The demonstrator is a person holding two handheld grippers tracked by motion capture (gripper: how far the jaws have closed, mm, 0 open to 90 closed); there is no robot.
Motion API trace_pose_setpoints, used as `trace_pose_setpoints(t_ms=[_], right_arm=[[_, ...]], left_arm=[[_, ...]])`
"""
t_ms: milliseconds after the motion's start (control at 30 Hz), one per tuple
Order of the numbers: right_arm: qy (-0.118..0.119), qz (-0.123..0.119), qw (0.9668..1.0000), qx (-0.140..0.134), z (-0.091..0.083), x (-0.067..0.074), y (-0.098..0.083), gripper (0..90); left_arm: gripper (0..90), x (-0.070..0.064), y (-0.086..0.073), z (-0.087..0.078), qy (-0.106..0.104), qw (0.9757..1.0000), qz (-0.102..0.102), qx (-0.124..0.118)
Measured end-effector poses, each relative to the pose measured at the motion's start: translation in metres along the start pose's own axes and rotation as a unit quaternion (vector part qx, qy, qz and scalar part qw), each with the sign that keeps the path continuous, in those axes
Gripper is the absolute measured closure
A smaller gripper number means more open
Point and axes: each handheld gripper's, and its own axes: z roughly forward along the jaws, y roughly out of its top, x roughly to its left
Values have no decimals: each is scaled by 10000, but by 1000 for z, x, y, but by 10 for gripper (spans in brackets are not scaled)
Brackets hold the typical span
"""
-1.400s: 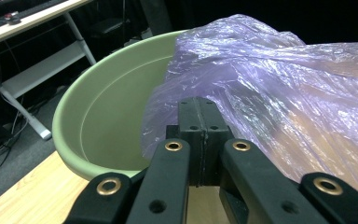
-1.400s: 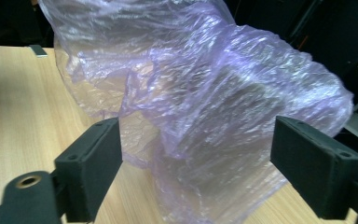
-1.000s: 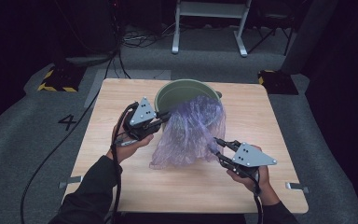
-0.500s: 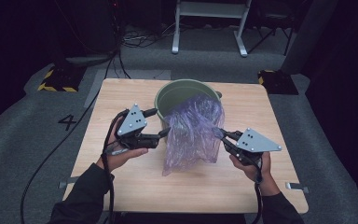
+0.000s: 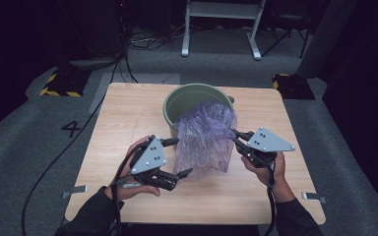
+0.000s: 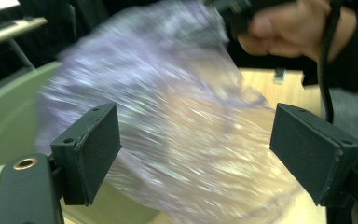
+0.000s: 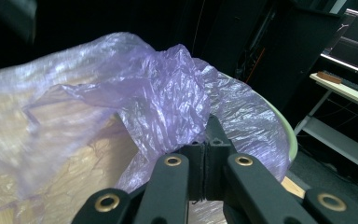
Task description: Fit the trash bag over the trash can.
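**Purple bag held up at the bucket's edge**

A thin purple plastic bag [image 5: 204, 140] hangs between two hand-held grippers above a wooden table [image 5: 128, 113], its upper part draped against the rim of a green bucket [image 5: 177, 101] and its lower end reaching down to the tabletop. The right gripper [image 5: 237, 136] has its jaws pressed together on the bag's upper edge, pinching the crumpled film. The left gripper [image 5: 179, 157], at the bag's lower left, has just been opening; its jaws stand wide apart, with the bag just beyond the pads [image 6: 95, 149], which do not press on it.
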Motion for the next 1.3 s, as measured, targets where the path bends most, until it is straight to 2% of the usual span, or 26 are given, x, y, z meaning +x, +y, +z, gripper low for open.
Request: trace_pose_setpoints(t_ms=[67,167,200,233,267,333,400,433,533,633,700,733,800,833,900,1000,1067,1100,1233,1300], right_arm=[[-25,12,10000,-20,0,-1,1,894],[-16,38,10000,-61,-1,-2,3,894],[-16,38,10000,-61,-1,-2,3,894],[-19,19,10000,-89,-2,-2,4,893],[-22,20,10000,-93,-3,-2,5,893],[-43,22,9999,-107,-4,-3,5,892],[-49,32,9999,-114,-4,-4,5,892],[-59,58,9999,-127,-6,-6,5,891],[-73,69,9999,-105,-7,-8,4,890],[-83,89,9999,-81,-7,-10,4,889],[-78,122,9999,-36,-7,-12,2,882],[-70,135,9999,-35,-7,-12,2,882],[-71,147,9999,-19,-7,-12,0,882],[-74,156,9999,-14,-7,-12,0,882],[-81,167,9998,-13,-6,-12,0,882],[-79,156,9998,16,-5,-11,1,882],[-93,117,9999,37,-4,-11,2,883],[-91,110,9999,44,-4,-10,2,882],[-97,128,9999,31,-3,-10,3,882],[-90,127,9999,27,-3,-9,3,881]], left_arm=[[159,-4,-3,7,84,9999,41,103],[179,-4,-8,19,250,9991,-40,334],[214,-4,-8,19,250,9991,-40,334],[294,-3,-10,23,468,9979,-67,441],[349,-1,-11,23,516,9976,-41,455],[424,2,-12,23,738,9962,-26,469],[568,5,-13,22,767,9960,10,460],[608,11,-15,19,780,9956,64,508],[764,17,-17,13,829,9956,148,406],[865,21,-16,9,823,9958,171,374],[894,25,-14,6,785,9963,134,331],[892,26,-14,6,761,9965,107,320],[827,27,-14,4,719,9970,60,278],[736,26,-14,4,658,9975,4,242],[474,23,-12,3,528,9984,-117,164],[253,12,-9,-4,427,9990,-138,-16],[229,4,-6,-9,323,9992,-143,-162],[210,1,-5,-11,198,9995,-162,-195],[167,-10,-5,-7,22,9999,-111,-88],[160,-13,-9,-1,164,9998,-26,52]])
